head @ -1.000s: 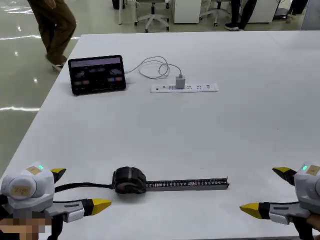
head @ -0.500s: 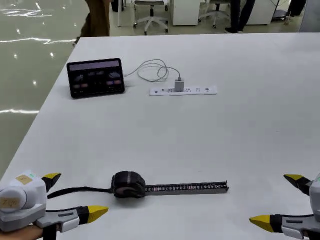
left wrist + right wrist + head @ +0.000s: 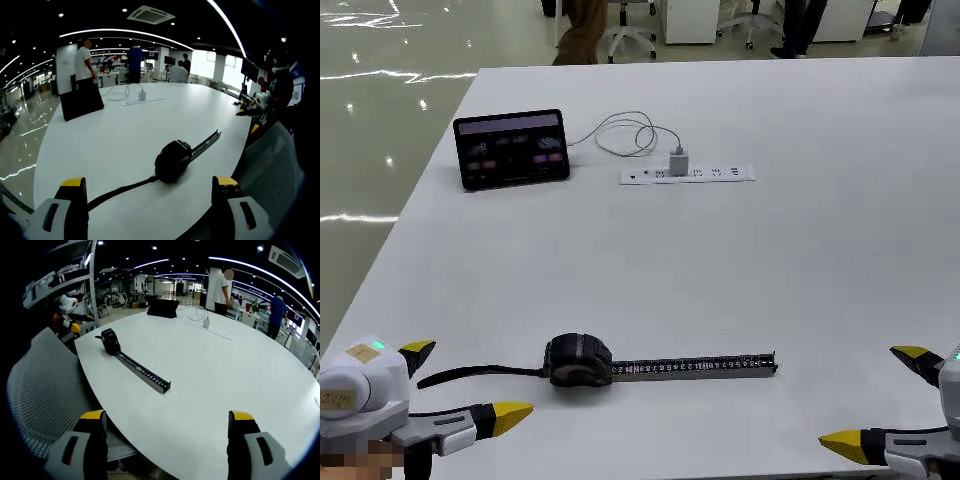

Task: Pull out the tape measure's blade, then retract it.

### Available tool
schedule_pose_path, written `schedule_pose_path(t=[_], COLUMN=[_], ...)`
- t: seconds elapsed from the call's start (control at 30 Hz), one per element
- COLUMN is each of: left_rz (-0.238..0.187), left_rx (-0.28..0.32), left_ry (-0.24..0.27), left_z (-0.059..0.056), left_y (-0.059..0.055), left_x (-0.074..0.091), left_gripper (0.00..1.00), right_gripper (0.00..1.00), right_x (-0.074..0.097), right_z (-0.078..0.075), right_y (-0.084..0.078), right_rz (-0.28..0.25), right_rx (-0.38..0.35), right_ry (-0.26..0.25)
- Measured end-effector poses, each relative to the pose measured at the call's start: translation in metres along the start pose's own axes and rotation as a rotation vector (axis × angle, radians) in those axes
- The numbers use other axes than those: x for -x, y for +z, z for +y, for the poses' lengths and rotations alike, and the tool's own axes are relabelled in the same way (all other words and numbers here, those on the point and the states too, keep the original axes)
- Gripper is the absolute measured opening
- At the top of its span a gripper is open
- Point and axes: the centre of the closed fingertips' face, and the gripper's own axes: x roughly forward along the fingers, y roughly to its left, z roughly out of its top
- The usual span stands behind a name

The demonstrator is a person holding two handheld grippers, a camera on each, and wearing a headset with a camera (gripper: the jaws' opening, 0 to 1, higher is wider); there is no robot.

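We see the tape measure (image 3: 578, 360) lying flat on the white bench (image 3: 720, 270), near the front edge. Its long axis runs left-right. The black case is at the left and the blade (image 3: 695, 367) is pulled out to the right, with its hook end pointing toward the right claw (image 3: 875, 398). A black strap (image 3: 480, 374) trails from the case toward the left claw (image 3: 468, 380). Both claws have their jaws apart, hold nothing, and sit clear of case and blade. Farther back are 1 standing tablet (image 3: 512, 149) and 1 power strip (image 3: 688, 175) with a charger (image 3: 679, 162) and white cable (image 3: 625, 135).
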Motion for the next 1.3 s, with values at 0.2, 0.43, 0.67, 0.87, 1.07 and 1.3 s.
schedule_pose_path(t=[0.2, 0.43, 0.67, 0.87, 1.07, 1.3], left_rz=[-0.001, 0.022, 0.037, 0.024, 0.02, 0.03], left_rx=[0.004, 0.016, 0.019, 0.01, 0.0, -0.008], left_ry=[-0.001, 0.02, 0.021, -0.001, -0.007, -0.037], left_z=[-0.001, 0.005, 0.004, -0.009, -0.02, -0.033], left_y=[-0.001, -0.004, -0.005, 0.012, 0.028, 0.036], left_x=[0.0, 0.001, -0.001, -0.008, -0.02, -0.04], left_gripper=[1.0, 1.0, 1.0, 1.0, 1.0, 0.99], right_gripper=[0.97, 0.96, 1.0, 1.0, 1.0, 1.0], right_x=[0.001, 0.002, 0.003, 0.002, -0.001, -0.003], right_z=[-0.002, -0.002, -0.003, -0.004, -0.009, -0.013], right_y=[-0.001, -0.002, 0.0, 0.009, 0.011, 0.015], right_rz=[0.0, 0.013, 0.013, 0.007, 0.018, 0.04], right_rx=[-0.008, -0.011, -0.034, -0.003, 0.035, 0.079], right_ry=[-0.002, -0.004, -0.001, 0.014, 0.036, 0.058])
